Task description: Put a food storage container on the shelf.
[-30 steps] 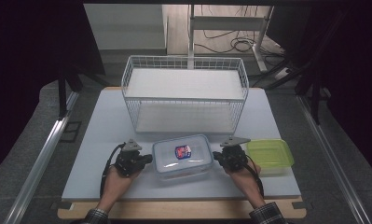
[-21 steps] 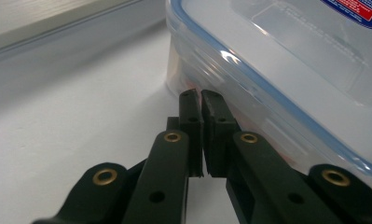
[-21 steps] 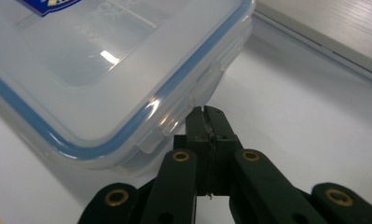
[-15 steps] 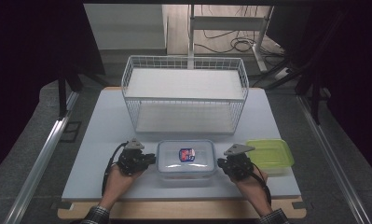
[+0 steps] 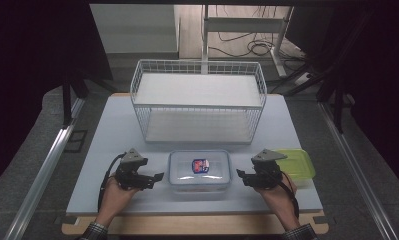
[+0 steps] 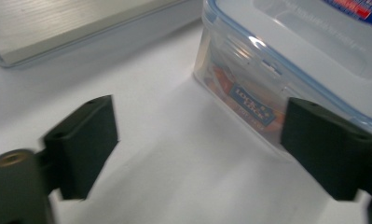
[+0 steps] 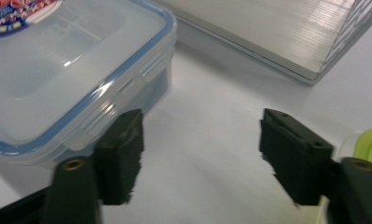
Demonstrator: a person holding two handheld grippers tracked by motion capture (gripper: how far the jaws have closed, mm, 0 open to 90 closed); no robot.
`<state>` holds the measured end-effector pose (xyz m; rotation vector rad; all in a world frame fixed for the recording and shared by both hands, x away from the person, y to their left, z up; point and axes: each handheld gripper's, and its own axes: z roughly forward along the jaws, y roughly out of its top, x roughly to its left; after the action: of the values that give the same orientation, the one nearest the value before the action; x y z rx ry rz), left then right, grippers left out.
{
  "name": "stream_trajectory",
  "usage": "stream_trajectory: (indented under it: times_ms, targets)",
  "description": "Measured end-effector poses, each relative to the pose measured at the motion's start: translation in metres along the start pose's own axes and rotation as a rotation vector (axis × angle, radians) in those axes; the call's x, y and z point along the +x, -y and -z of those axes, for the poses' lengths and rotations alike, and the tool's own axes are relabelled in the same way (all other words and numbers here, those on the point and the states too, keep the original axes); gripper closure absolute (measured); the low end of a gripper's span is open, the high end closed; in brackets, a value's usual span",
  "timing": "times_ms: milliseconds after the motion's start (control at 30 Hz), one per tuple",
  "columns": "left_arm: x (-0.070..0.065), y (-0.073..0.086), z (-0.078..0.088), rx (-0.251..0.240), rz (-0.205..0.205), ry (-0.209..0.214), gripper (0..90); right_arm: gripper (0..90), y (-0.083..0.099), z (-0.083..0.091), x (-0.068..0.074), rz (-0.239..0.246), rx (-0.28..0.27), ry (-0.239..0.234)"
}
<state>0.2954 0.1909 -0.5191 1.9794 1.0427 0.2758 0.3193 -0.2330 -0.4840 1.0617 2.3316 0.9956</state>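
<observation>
A clear plastic container (image 5: 199, 170) with a blue-rimmed lid and a red and blue sticker rests on the white table, near the front edge. My left gripper (image 5: 157, 177) is just left of it, open, jaws wide apart with bare table between them. From the left gripper view the container (image 6: 286, 60) stands beyond the gripper (image 6: 197, 154), near its right jaw. My right gripper (image 5: 241, 176) is just right of the container, open and holding nothing. The right gripper view has the container (image 7: 67, 70) at upper left, by the left jaw of the gripper (image 7: 202, 158).
A white wire basket rack (image 5: 199, 102) with a shelf stands behind the container at mid-table. A green lidded container (image 5: 299, 165) lies right of my right hand. The table's front edge (image 5: 197, 212) is close to both hands.
The clear container has come down and toward the front edge. Both grippers have let go of it, opened and drawn slightly outward to either side.
</observation>
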Motion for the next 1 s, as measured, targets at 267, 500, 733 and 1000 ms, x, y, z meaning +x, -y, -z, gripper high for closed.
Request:
stream_trajectory:
  times_ms: [267,500,733,1000]
  targets:
    - [0.000,-0.002,0.008,-0.059,-0.034,0.001,6.9,12.3,-0.003,0.003,-0.006,-0.070,-0.053,-0.086]
    - [-0.008,-0.011,0.011,-0.078,-0.052,0.030,5.7,7.7,-0.009,0.008,-0.005,-0.052,-0.094,-0.113]
    - [-0.019,-0.025,0.012,-0.070,-0.048,0.068,5.5,5.2,-0.016,0.007,0.002,-0.044,-0.105,-0.150]
    - [-0.034,-0.041,0.001,-0.044,-0.092,0.107,3.2,3.0,-0.025,-0.002,0.018,-0.046,-0.063,-0.159]
